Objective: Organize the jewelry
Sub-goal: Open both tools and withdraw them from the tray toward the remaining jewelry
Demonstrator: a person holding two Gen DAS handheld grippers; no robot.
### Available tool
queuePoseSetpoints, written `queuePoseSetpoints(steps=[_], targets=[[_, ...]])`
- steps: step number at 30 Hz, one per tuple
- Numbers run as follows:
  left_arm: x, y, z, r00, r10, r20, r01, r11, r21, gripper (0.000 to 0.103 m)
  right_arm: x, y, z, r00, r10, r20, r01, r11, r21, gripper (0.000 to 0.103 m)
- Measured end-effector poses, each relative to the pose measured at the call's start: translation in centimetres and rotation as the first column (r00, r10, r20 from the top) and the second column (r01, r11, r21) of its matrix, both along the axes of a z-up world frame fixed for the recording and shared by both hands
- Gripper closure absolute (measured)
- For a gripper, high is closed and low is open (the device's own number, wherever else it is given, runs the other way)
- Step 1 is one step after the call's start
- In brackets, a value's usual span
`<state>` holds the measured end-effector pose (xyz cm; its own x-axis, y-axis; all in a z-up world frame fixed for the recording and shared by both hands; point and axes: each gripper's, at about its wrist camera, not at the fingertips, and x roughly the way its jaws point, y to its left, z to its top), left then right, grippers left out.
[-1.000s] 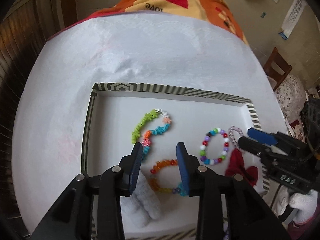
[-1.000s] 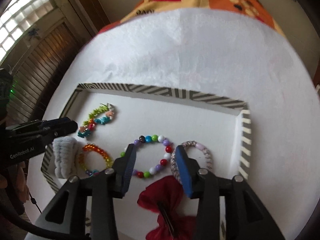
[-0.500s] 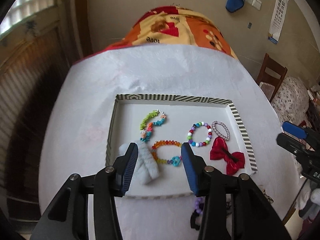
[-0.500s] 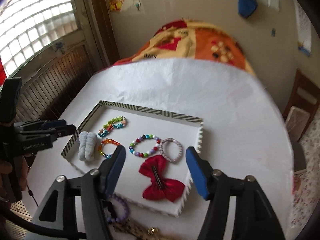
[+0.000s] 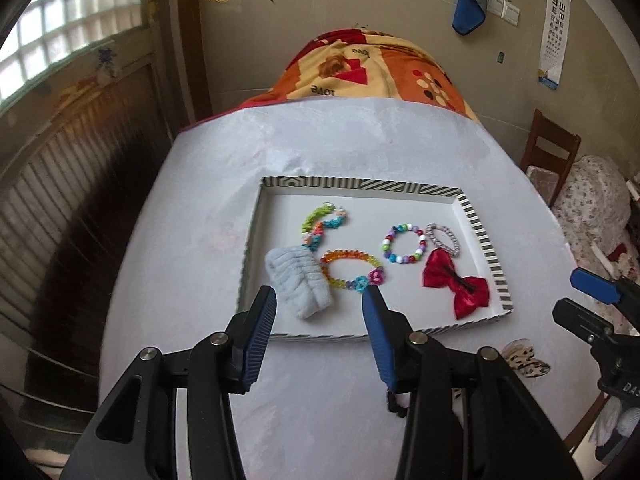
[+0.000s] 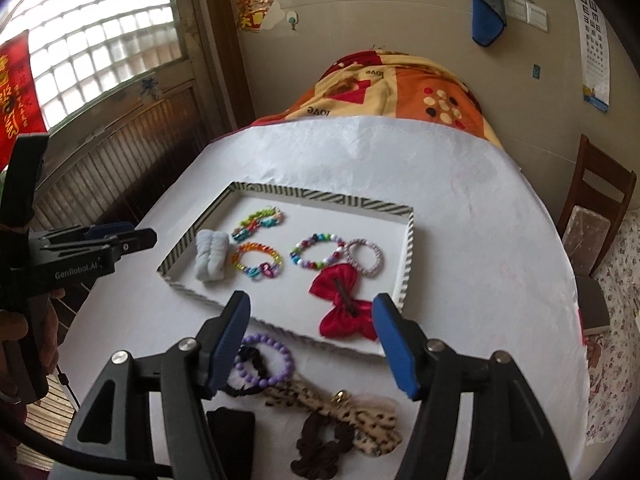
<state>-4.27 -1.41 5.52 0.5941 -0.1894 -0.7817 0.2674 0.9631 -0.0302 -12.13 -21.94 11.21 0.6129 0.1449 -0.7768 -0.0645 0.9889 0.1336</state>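
Hovering above the near edge of the tray [image 5: 484, 236], the left gripper [image 5: 320, 300] has its blue jaws spread with nothing between them; they have just been opening. The right gripper [image 6: 310, 304] hangs likewise over the tray's near rim, jaws apart and empty, also just opened wider.

Inside the striped tray, from the left gripper's view, a grey scrunchie [image 5: 300, 280] lies at the left, touching an orange bead bracelet [image 5: 348, 268] beside it. Behind those sits a green and blue charm bracelet [image 5: 322, 224]. Further right lie a multicolour bead bracelet [image 5: 402, 244], a pale hair tie [image 5: 443, 238] and, nearer, a red bow [image 5: 456, 284].

On the white cloth [image 6: 460, 240] outside the tray, below the right gripper, rest a purple bead bracelet [image 6: 276, 360] overlapping a black hair tie [image 6: 250, 360], a leopard bow [image 6: 352, 412], a brown scrunchie [image 6: 324, 440] and a black flat item [image 6: 232, 428] that I cannot identify.

Beyond the cloth a patterned orange blanket [image 6: 384, 88] covers the far end. A wooden chair [image 6: 596, 208] stands at the right, and a blue cloth [image 6: 484, 16] hangs on the wall.
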Motion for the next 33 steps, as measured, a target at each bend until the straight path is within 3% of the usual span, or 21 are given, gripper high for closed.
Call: queuePoseSetpoints(steps=[15, 33], targets=[[-3.3, 0.7, -0.3, 1.0, -0.006, 0.023, 0.005, 0.999, 0.042, 0.073, -2.6, 1.1, 0.6, 1.0, -0.026, 0.009, 0.026, 1.0, 0.006, 0.031], [-4.9, 1.8, -0.9, 1.0, -0.019, 0.009, 0.019, 1.0, 0.019, 0.073, -4.6, 0.9, -0.3, 0.998, -0.055, -0.028, 0.054, 0.998, -0.02, 0.03]])
